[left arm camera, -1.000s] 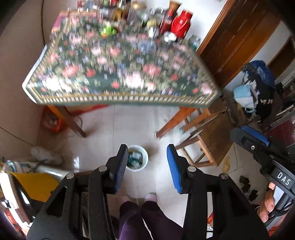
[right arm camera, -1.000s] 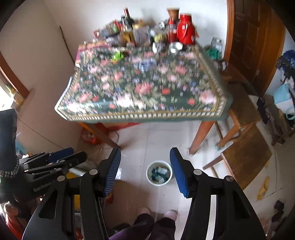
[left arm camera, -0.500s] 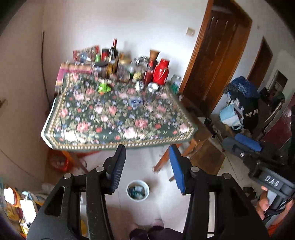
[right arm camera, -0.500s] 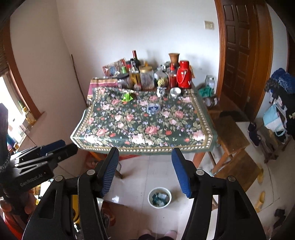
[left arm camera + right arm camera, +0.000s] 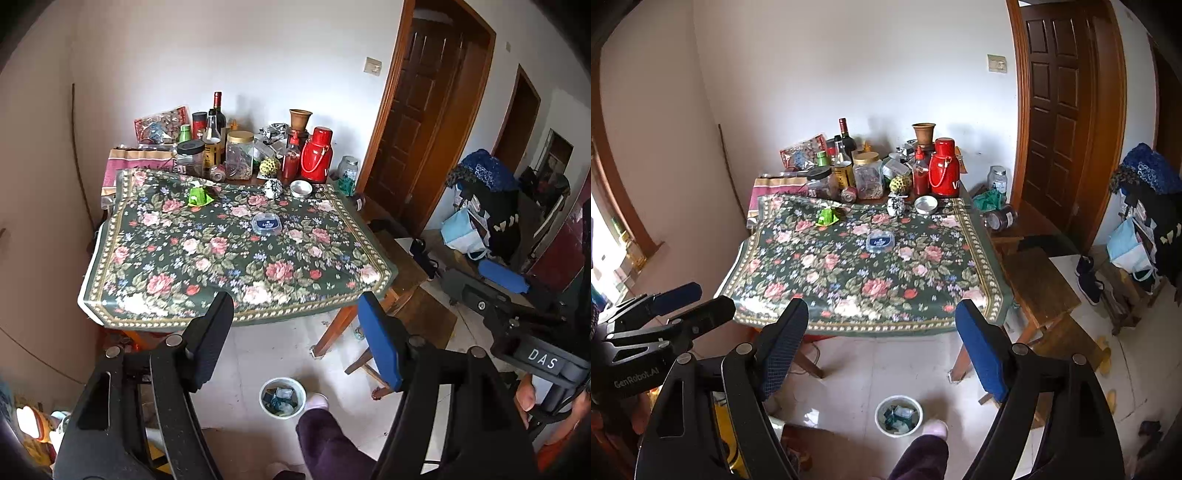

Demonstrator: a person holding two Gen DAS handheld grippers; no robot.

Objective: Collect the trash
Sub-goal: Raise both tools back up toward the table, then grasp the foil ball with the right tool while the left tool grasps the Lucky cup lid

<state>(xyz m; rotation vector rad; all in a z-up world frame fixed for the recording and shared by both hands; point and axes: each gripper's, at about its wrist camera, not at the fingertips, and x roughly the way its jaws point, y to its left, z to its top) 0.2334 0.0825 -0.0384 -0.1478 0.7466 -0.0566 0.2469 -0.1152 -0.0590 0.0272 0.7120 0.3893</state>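
A: What are the two grippers doing?

B: The left gripper (image 5: pixel 295 325) is hanging over the floor in front of the table (image 5: pixel 236 317), its jaws spreading apart with nothing between them. The right gripper (image 5: pixel 882 328) is doing the same: jaws widening, nothing held.

A: And the trash?

B: A crumpled green wrapper (image 5: pixel 199 195) is lying on the floral cloth near the far left of the table, and a small blue-lidded tin (image 5: pixel 266 223) is sitting near the middle. A crumpled silvery ball (image 5: pixel 896 206) is resting beside a small metal bowl (image 5: pixel 925 204) at the back edge, just before the row of jars and bottles.

A: Where is it all going?

B: A white bin (image 5: pixel 898 416) is standing on the tiled floor below the table, already holding some scraps. The person's foot (image 5: pixel 934 430) is showing just beside it.
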